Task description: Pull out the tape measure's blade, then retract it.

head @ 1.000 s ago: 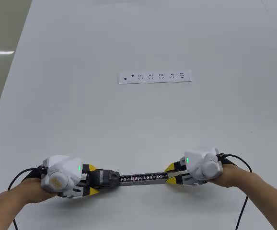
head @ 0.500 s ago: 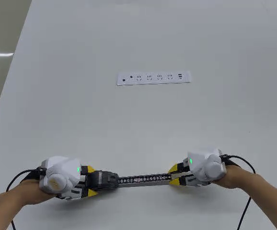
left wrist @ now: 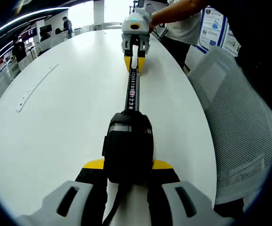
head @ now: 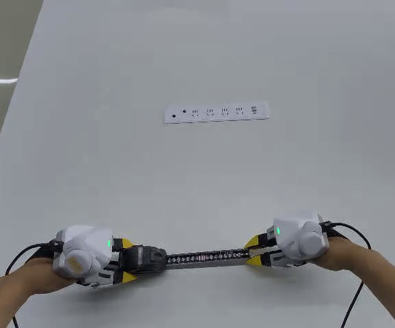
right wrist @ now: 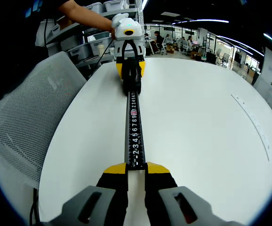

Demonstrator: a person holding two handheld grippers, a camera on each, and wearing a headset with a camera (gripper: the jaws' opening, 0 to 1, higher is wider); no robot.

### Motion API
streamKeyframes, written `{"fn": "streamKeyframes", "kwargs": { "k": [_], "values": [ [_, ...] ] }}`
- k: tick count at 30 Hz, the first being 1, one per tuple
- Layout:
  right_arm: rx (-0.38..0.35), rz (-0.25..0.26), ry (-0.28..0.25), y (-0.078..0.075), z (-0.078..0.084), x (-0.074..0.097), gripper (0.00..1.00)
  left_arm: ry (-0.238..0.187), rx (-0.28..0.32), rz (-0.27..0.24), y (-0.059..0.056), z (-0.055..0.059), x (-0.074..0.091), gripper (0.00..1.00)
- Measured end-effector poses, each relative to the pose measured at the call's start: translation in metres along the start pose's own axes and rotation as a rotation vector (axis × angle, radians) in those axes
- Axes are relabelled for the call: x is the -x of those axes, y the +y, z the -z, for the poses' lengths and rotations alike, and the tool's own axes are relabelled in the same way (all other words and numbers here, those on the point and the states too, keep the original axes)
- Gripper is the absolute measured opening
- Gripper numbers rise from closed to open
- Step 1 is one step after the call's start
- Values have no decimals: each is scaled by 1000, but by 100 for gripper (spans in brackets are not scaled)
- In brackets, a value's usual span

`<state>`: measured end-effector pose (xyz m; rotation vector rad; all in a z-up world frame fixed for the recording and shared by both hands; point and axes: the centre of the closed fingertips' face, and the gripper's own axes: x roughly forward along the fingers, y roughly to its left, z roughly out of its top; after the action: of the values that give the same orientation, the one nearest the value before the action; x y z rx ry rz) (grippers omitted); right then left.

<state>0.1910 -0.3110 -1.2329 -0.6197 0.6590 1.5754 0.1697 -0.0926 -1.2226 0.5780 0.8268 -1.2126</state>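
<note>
The black tape measure case (head: 143, 259) lies low over the white table near its front edge, and my left gripper (head: 128, 260) is shut on it; the case (left wrist: 128, 146) sits between the yellow-tipped jaws. Its dark numbered blade (head: 204, 256) stretches right to my right gripper (head: 255, 251), which is shut on the blade's end. In the right gripper view the blade (right wrist: 134, 136) runs straight from my right gripper (right wrist: 136, 170) to the case (right wrist: 131, 71). The opposite gripper (left wrist: 135, 44) holds the blade's far end in the left gripper view.
A white power strip (head: 216, 111) lies flat in the middle of the white table (head: 184, 178). A mesh chair (right wrist: 28, 113) stands beside the table edge, behind the person. Cables trail from both grippers toward the front edge.
The two grippers have moved farther apart, left one leftward and right one rightward, and more blade shows between them.
</note>
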Motion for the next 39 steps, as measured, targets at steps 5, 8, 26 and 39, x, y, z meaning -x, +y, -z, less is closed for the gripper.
{"fn": "streamKeyframes", "kwargs": {
  "k": [5,8,26,39],
  "values": [
    [-2,4,1,0,3,3,10,2,1,4,0,-1,0,28],
    [-4,5,2,0,5,5,10,2,2,4,-1,0,0,28],
    [-11,9,9,-1,15,14,10,7,6,7,-1,0,0,28],
    [-22,13,14,0,26,22,10,17,3,11,-2,-1,-1,28]
  ]
}}
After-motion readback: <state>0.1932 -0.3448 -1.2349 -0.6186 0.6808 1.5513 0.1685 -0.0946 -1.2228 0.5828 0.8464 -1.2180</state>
